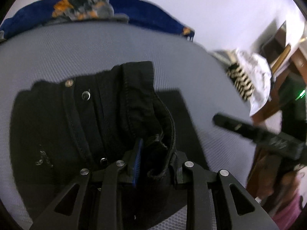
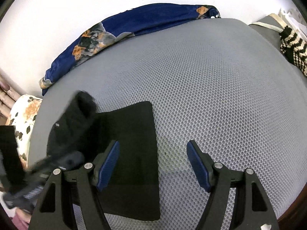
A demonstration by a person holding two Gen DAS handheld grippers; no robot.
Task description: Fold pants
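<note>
**Work surface and surroundings: grey mesh pad, pants at lower left**

1. Surface. A grey mattress pad (image 2: 201, 99) with a fine honeycomb texture fills most of both views. It carries the black pants (image 2: 132, 134), which lie flat at the lower left of the right wrist frame.

2. Left gripper (image 1: 153, 153). The jaws stand narrow and are clamped on a bunched fold of the pants (image 1: 80, 118) at the lower centre of the left wrist frame (one blue pad edge shows beside the cloth). Metal rivets and a seam are visible on the raised fabric.

3. Right gripper (image 2: 152, 164). The jaws stand wide with nothing between them; the left blue pad sits over the flat pants panel, the right one over bare pad.

4. Room. A white wall (image 2: 96, 3) runs across the top of both frames. A blue blanket (image 2: 134, 23) with orange and grey print lies along the far edge of the pad. A black-and-cream knitted item (image 2: 293, 48) rests at the upper right of the right wrist frame. Brown wooden furniture (image 1: 299, 57) appears at the right edge of the left wrist frame, blurred.
</note>
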